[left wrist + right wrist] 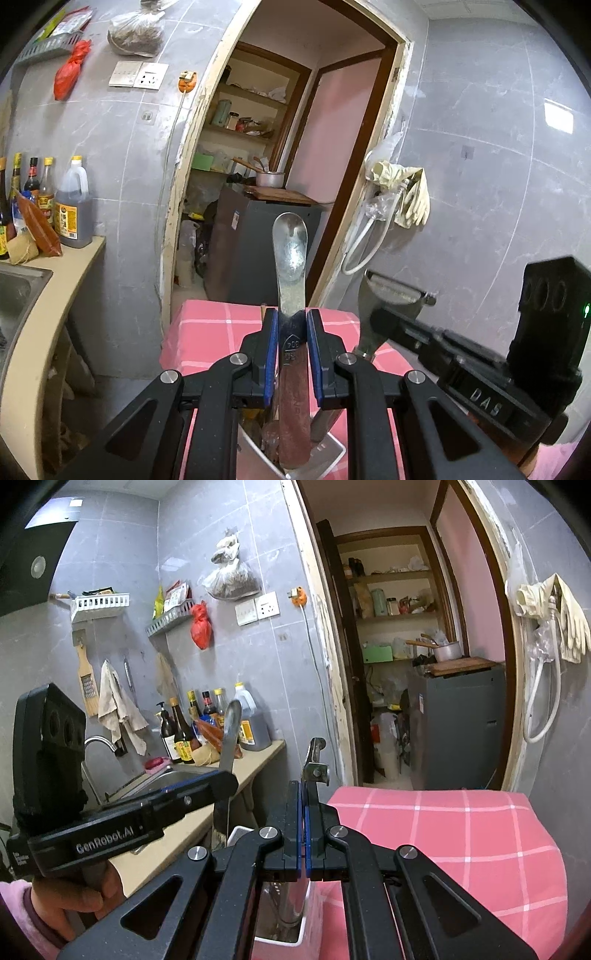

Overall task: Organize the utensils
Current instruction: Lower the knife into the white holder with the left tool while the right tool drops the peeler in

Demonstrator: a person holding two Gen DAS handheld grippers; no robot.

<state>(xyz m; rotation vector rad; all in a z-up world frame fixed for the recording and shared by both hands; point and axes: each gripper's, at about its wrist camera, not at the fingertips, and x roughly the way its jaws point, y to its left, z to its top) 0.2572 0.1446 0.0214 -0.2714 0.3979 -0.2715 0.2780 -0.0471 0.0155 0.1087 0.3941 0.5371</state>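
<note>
Tongs grip one spoon, one peeler.

Even, cool indoor light fills both views, no hard shadows. A bright window-like reflection glares on the tile wall up and to the right of the left jaws. The spoon standing above those jaws catches a dull sheen. The fisheye bends the door frame strongly and the corners go black. Close to the lens, the jaws' arms look soft.
</note>
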